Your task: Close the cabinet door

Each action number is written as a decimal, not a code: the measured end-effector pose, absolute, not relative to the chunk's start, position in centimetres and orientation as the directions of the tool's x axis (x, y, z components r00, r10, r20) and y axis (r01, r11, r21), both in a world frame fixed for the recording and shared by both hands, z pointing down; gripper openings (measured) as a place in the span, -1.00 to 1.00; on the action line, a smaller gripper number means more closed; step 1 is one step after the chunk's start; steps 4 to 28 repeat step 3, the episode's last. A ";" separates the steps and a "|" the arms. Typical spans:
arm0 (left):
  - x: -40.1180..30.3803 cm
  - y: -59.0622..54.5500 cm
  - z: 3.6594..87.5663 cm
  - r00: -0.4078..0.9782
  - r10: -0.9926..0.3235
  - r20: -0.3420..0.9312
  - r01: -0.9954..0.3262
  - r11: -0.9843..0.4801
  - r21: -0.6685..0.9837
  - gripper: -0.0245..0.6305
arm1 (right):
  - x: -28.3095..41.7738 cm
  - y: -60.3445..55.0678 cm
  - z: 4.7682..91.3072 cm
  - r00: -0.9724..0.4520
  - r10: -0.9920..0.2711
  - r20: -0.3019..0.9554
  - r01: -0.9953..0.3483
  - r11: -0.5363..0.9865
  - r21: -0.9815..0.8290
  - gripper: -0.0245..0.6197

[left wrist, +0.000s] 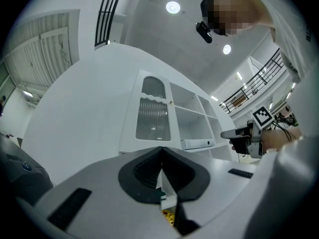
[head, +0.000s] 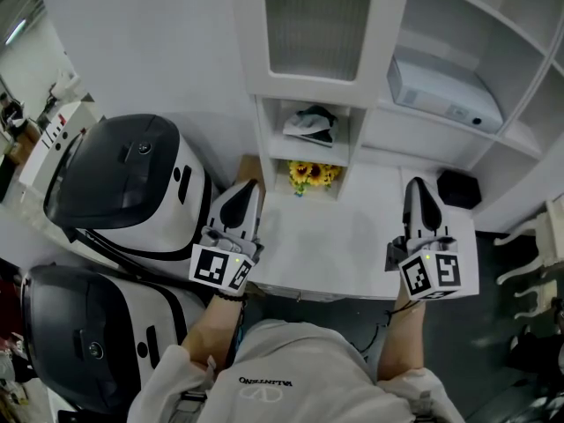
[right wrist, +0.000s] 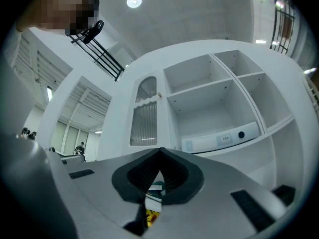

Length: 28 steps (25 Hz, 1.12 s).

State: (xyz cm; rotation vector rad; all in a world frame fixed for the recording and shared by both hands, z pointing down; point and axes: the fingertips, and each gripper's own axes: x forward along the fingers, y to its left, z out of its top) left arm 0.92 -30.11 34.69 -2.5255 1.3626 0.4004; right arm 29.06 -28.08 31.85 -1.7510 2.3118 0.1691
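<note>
A: Nearest is a pale shirt (head: 291, 382), cut off at the bottom edge. Then the left gripper (head: 248, 189) and right gripper (head: 415, 187). Each has dark tapered jaws pressed together, with nothing between them.

B: Cabinet door (head: 317, 20)?

A: Upper left of the white cabinet (head: 262, 139), beyond the left gripper. White frame, ribbed translucent pane, arched top in the gripper views. Upright, long axis vertical, face towards us. The head view crops its top. Cannot tell whether it sits fully flush.

B: Behind the pane?

A: Unreadable. Below it are open cubbies: yellow flowers (head: 310, 174), and above them a dark-and-white bundle (head: 310, 123), unclear what. To the right, a smooth white box (head: 445, 91) on a shelf.
</note>
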 end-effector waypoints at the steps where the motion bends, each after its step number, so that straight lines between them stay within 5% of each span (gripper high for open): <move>1: 1.0 -30.1 34.7 0.527 -0.774 -0.350 -0.841 -0.535 -0.081 -0.92 | 29.1 -28.1 31.8 -0.256 -0.932 -0.258 -0.959 0.277 -0.051 -0.90; 28: 1.0 -30.1 34.8 0.528 -0.774 -0.350 -0.840 -0.537 -0.080 -0.92 | 29.1 -28.0 31.8 -0.257 -0.930 -0.262 -0.959 0.279 -0.052 -0.90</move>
